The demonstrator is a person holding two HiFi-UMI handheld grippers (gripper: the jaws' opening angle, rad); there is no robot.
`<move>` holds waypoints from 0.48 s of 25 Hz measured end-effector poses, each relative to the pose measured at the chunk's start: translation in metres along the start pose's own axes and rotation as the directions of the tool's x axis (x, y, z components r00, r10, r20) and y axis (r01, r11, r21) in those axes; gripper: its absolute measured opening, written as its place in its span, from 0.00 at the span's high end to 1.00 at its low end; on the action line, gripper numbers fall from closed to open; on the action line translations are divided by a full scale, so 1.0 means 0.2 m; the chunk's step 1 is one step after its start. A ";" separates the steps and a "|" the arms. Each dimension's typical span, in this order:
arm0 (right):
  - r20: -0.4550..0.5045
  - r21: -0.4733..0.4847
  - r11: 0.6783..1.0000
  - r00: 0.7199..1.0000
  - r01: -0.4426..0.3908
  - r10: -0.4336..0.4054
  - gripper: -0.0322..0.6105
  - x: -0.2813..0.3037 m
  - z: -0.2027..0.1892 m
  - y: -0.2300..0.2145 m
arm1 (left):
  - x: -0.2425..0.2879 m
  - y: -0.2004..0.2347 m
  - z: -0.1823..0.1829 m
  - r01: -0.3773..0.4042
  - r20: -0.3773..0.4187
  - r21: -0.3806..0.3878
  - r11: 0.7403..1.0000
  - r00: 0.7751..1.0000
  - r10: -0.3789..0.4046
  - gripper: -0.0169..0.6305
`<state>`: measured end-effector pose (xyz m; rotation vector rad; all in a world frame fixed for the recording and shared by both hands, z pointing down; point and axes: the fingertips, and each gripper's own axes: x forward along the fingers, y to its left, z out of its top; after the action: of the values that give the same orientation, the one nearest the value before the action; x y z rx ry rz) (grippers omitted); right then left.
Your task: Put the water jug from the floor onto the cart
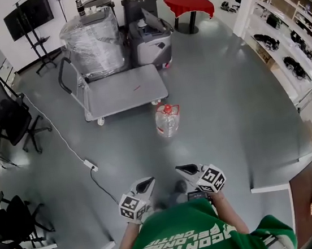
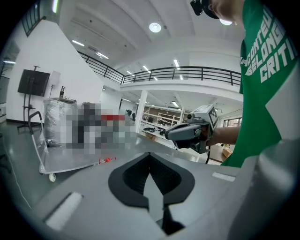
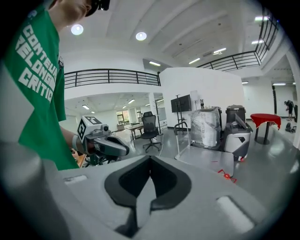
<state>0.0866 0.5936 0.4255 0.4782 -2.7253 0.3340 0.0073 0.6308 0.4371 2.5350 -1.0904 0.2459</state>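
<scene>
Grey floor (image 1: 229, 117): the head view shows the whole water jug (image 1: 168, 119) standing at twelve o'clock, just beside the cart (image 1: 123, 91) at eleven. Each gripper view catches only the jug's red top. The left gripper (image 1: 146, 183) and right gripper (image 1: 185, 170) both have their jaws pressed together, empty.

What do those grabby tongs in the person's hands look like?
The left tongs and right tongs are smooth grey. Each carries a white cube with black square markers. The person wears a short-sleeved green T-shirt with white letters.
</scene>
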 end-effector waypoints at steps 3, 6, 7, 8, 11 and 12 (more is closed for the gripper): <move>0.011 -0.011 1.000 1.000 -0.012 0.012 0.96 0.01 0.04 -0.13 | 0.09 0.05 0.06 -0.023 0.003 0.008 1.000 1.000 0.023 0.96; 0.018 -0.003 1.000 1.000 -0.002 0.003 0.96 -0.02 0.04 -0.29 | 0.23 0.07 0.14 -0.018 0.005 0.023 1.000 1.000 0.018 0.96; 0.020 0.000 1.000 1.000 0.003 -0.003 0.96 -0.04 0.04 -0.34 | 0.27 0.07 0.16 -0.014 0.006 0.026 1.000 1.000 0.014 0.96; 0.022 0.001 1.000 1.000 0.008 -0.008 0.96 -0.05 0.04 -0.38 | 0.32 0.07 0.18 -0.009 0.008 0.028 1.000 1.000 0.008 0.96; 0.033 0.010 1.000 0.999 0.028 -0.028 0.97 -0.10 0.03 -0.52 | 0.47 0.05 0.24 0.017 0.011 0.041 0.999 1.000 -0.017 0.96; 0.036 0.016 0.999 0.999 0.035 -0.035 0.97 -0.12 0.02 -0.56 | 0.52 0.03 0.26 0.029 0.008 0.050 0.998 1.000 -0.029 0.96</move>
<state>0.1477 0.4973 0.4303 0.5406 -2.7477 0.3412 0.0750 0.5370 0.4225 2.5962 -1.0627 0.2576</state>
